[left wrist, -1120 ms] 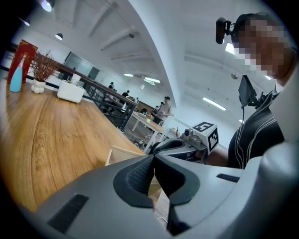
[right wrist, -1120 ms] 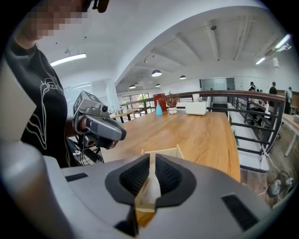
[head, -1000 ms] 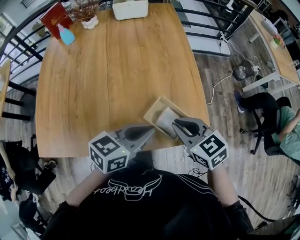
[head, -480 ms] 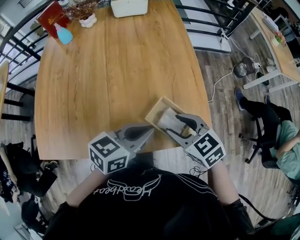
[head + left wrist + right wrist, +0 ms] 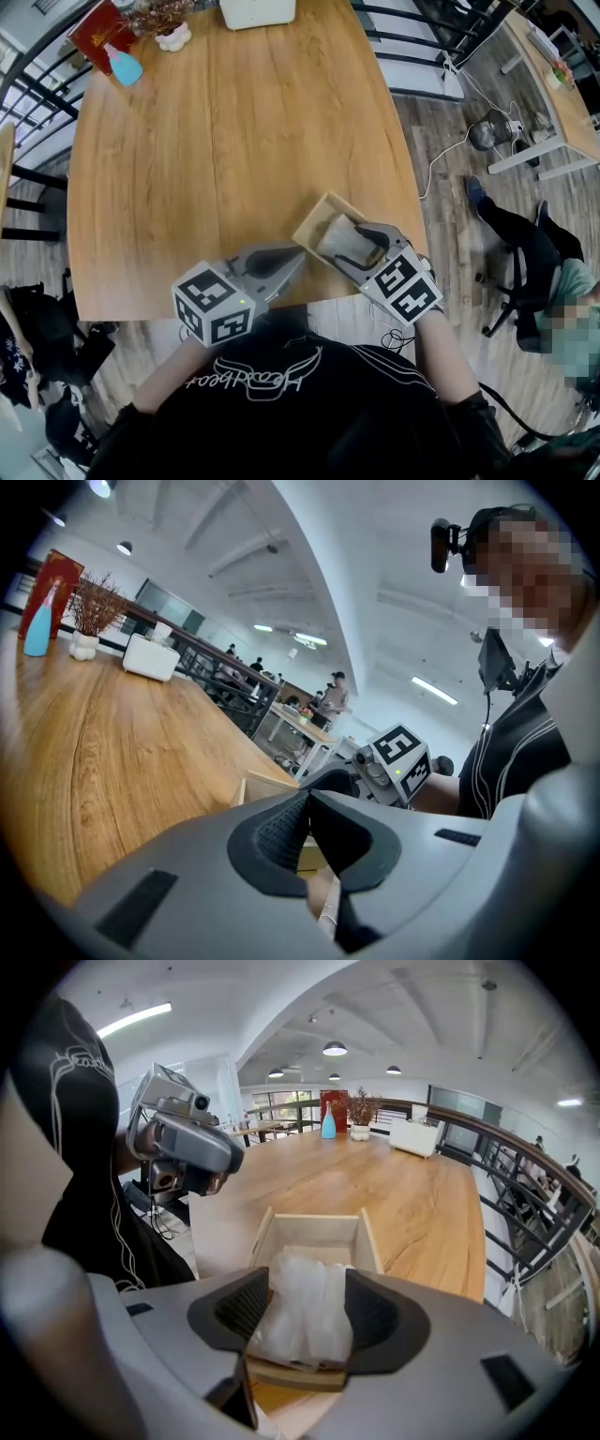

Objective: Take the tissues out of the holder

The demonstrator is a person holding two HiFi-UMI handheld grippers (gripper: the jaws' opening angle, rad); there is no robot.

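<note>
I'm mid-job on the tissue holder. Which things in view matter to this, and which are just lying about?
Job in hand:
- tissues
- wooden holder
- right gripper, fingers just opened, tissues between them
- left gripper, shut, by the holder

Lying about:
- blue bottle
- red box
- dried-flower vase
- white box
- floor fan

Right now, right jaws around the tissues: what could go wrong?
1. The right gripper has just opened its jaws; the tissues sit between them ungripped; closing may pinch only wrap and slip.
2. The holder sits near the table edge, and the shut left gripper isn't clamping it; the pull could drag it off.
</note>
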